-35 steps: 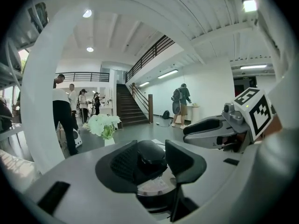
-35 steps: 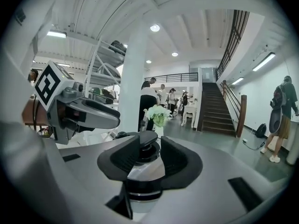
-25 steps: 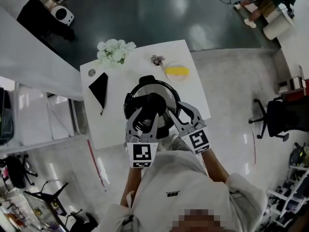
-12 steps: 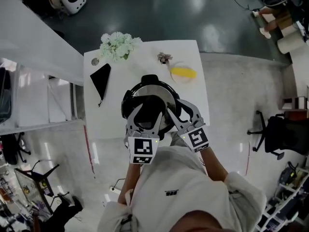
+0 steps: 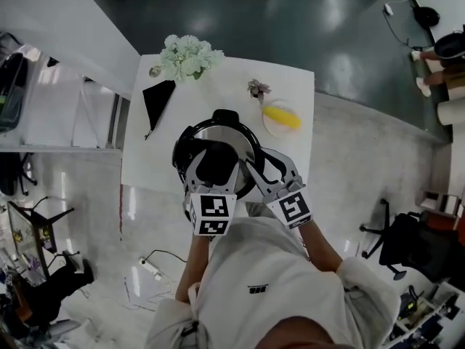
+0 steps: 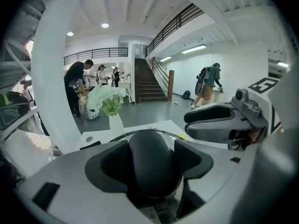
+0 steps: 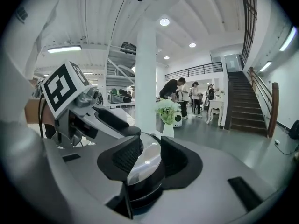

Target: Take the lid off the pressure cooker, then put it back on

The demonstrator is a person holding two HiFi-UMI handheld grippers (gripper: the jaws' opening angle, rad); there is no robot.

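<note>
One white tabletop carries it all. Near its front edge stands the cooker, its steel lid seated on top. Our left claw hangs over the lid. Its jaws have just been opening and stand spread, with the lid's black handle between the pads. Our right claw stands parted at the cooker's near right rim, the lid's edge showing in the gap. Behind the cooker sit flowers, a black pouch and a plate bearing something yellow.
</note>
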